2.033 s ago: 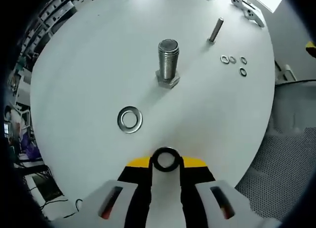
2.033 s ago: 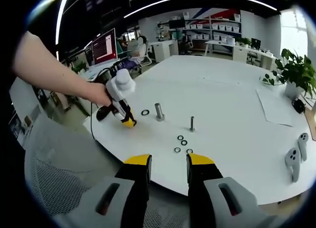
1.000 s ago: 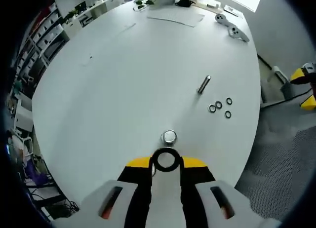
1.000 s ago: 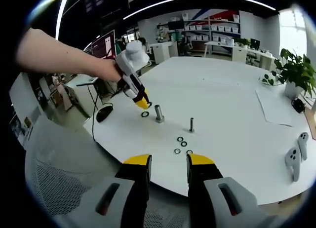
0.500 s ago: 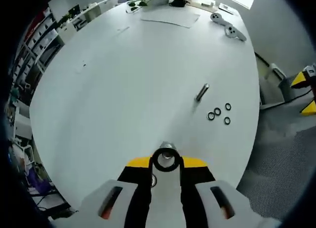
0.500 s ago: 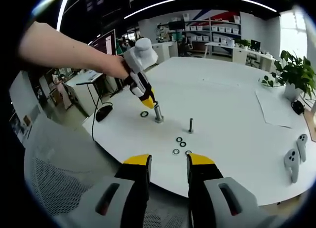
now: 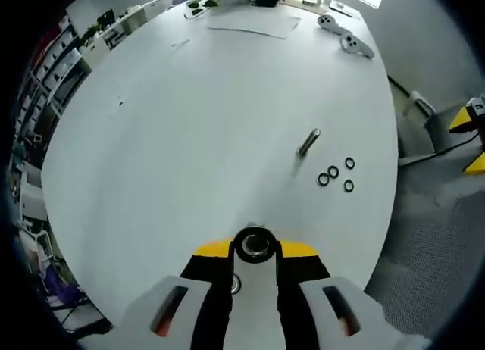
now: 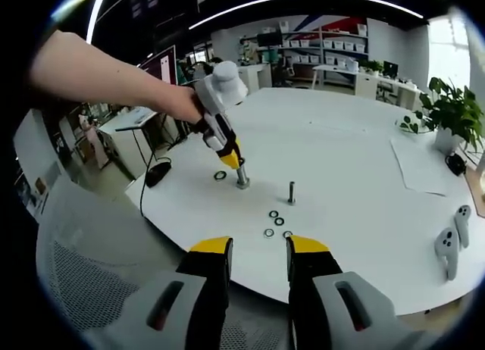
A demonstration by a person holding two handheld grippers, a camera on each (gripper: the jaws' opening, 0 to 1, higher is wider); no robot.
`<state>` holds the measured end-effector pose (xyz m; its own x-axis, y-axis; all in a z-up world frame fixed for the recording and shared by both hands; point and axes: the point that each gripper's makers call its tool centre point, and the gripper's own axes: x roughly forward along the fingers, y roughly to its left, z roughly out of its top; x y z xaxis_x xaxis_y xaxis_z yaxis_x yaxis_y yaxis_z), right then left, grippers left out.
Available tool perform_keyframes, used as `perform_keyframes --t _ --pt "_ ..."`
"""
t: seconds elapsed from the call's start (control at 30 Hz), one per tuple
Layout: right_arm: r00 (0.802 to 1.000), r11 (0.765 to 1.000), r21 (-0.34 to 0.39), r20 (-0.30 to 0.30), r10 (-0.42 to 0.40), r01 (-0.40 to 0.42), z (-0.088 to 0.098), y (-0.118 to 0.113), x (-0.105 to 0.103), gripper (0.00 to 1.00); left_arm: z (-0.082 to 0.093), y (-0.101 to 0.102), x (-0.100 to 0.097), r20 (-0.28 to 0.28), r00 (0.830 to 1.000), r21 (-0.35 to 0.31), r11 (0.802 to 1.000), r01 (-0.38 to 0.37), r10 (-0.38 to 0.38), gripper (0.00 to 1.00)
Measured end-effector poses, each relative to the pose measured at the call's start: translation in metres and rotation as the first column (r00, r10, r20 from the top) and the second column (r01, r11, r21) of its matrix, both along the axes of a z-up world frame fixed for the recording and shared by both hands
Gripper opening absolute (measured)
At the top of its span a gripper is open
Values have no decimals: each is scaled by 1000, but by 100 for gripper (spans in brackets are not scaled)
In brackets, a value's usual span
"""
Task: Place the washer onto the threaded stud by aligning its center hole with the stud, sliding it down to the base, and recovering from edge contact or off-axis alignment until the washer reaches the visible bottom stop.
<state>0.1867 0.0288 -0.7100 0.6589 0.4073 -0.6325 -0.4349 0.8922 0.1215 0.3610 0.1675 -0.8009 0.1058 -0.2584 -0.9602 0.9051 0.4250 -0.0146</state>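
Left gripper view looks down along the left gripper (image 7: 255,251), whose yellow-tipped black jaws are closed on a dark metal washer (image 7: 254,244), a flat ring held edge-on between the tips. Through and just under the ring shows the shiny round top of the large threaded stud (image 7: 255,230), so the washer sits at the stud's top end; whether its hole is already over the threads cannot be told. A second, silvery flat washer (image 7: 235,283) peeks out on the bench beside the left jaw. The bench (image 7: 189,123) is a smooth, matte white round top. Farther along it stands a slimmer metal bolt (image 7: 308,142), tilted in this view, and near it lie three small dark rings (image 7: 337,174) in a loose cluster. A sheet of paper (image 7: 244,20) and two white handheld controllers (image 7: 345,35) lie at the far edge.

Right gripper view shows the right gripper (image 8: 258,251) held off the bench's edge, its jaws a narrow gap apart with nothing between them. Across the bench a person's hand (image 8: 178,104) holds the left gripper (image 8: 233,157) pointing down at the large stud (image 8: 242,176), which stands upright on its hexagonal base. The spare washer (image 8: 220,175) lies flat just beside it, the thin bolt (image 8: 291,192) stands apart, and the three rings (image 8: 276,223) lie nearer the camera. A leafy potted plant (image 8: 447,111) stands at the far right.
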Motion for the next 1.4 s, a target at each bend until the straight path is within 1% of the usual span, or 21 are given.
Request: perform_keyframes --t 0.1,0.2,0.3,0.33,0.37,0.53,0.67,0.77,1.03,1.13,1.27,1.4 --pt "1000 1000 -1 -1 0 0 0 0 0 31 -2 -1 -4 1 1000 15 1000 28 -28 19" --pt "1000 1000 -2 -1 -1 1 0 0 0 31 -7 -1 -1 4 1000 18 999 31 -31 19" --pt "1000 1000 -5 -2 0 0 0 0 0 31 -11 -2 -2 0 999 29 999 38 -38 19" --pt "1000 1000 -5 -3 0 0 0 0 0 31 -12 -2 -2 -3 999 34 999 41 -41 19" --pt "1000 1000 -6 -3 0 0 -1 0 0 31 -15 -1 -2 3 998 48 997 58 -58 19" --pt "1000 1000 -8 -3 -3 3 -1 0 0 31 -22 -1 -3 11 997 70 995 74 -75 19" --pt "1000 1000 -10 -2 -3 3 0 -1 0 31 -27 -1 -2 6 997 83 994 77 -78 19" --pt "1000 1000 -12 -2 -5 5 -1 -1 1 31 -34 -2 -3 1 995 102 990 96 -97 19" --pt "1000 1000 -15 -4 -7 7 -1 -3 1 31 -47 -2 -2 -10 995 132 986 103 -103 19" --pt "1000 1000 -17 -5 -7 7 -2 -3 1 31 -50 -3 -2 -13 995 133 986 103 -102 19" --pt "1000 1000 -16 -8 -9 9 -2 -4 1 31 -51 -2 -2 -10 994 137 985 108 -107 19" --pt "1000 1000 -17 -9 -9 9 -2 -4 1 31 -51 -2 -3 -11 995 131 987 96 -96 19"
